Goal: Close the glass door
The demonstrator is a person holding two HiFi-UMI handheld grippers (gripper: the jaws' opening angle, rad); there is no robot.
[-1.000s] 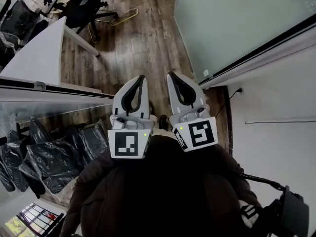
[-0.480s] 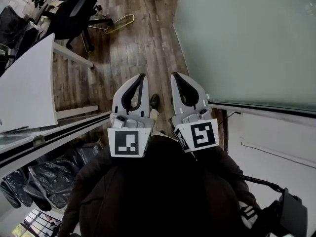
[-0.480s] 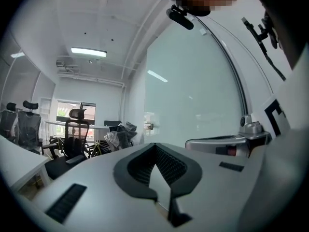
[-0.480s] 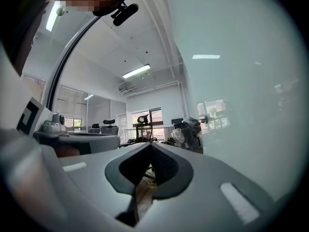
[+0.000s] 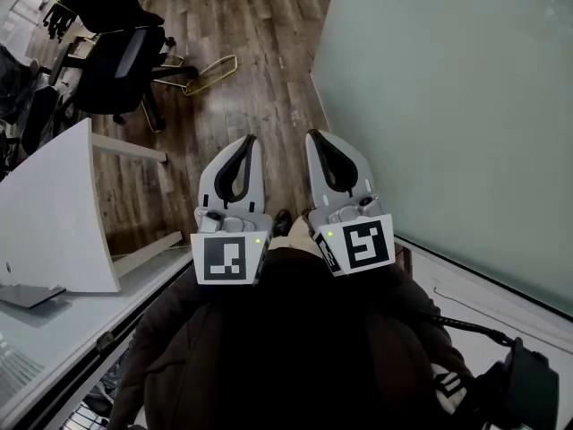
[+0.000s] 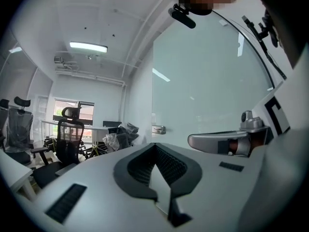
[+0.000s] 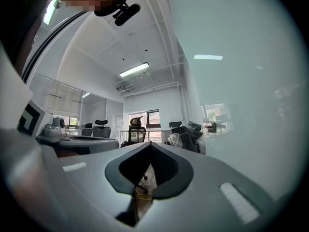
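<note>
The glass door (image 5: 448,106) now fills more view than 1 second ago.

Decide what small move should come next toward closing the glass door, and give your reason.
Probably swing the right gripper toward the frosted glass door on that side and reach for the metal fitting at its edge. Both it and the left gripper have their jaws together with nothing between them, and neither touches the glass.
</note>
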